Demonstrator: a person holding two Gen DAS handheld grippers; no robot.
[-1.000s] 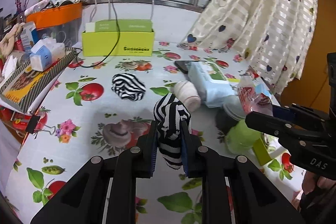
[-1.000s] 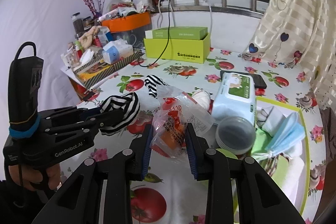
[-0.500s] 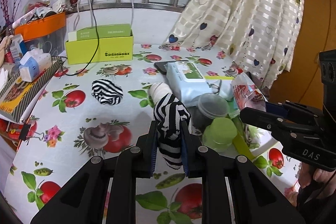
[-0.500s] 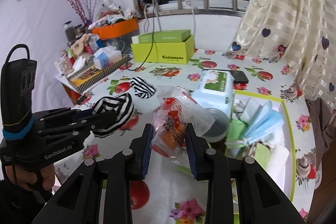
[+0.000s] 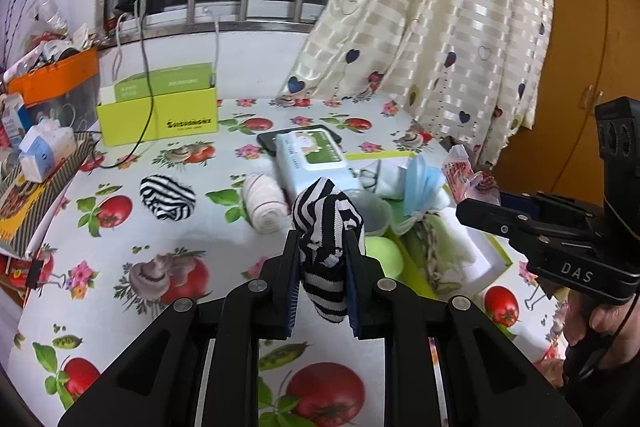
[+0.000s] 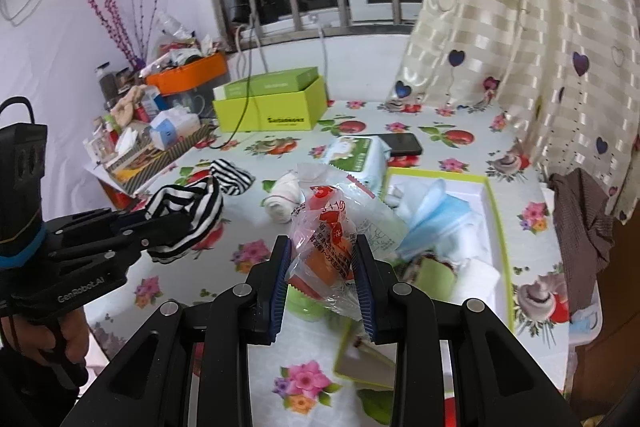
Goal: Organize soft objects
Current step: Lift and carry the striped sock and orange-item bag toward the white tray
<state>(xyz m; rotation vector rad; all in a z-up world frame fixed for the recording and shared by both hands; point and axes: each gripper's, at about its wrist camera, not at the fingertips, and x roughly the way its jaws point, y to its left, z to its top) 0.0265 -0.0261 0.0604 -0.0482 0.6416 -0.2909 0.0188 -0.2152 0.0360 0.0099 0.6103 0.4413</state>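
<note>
Above floral tablecloth (image 5: 168, 227), left claw (image 5: 322, 281) pinching striped sock (image 5: 326, 227), right claw (image 6: 322, 281) pinching snack packet (image 6: 328, 235)

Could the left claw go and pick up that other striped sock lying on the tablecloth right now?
Probably not yet. The left claw is already shut on a striped sock, so it has no free grip. The way to the other striped sock on the tablecloth looks free, though.

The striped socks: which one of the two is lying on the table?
The striped sock left of the pink rolled sock lies on the table; the other striped sock is clamped, lifted, in the left gripper.
</note>
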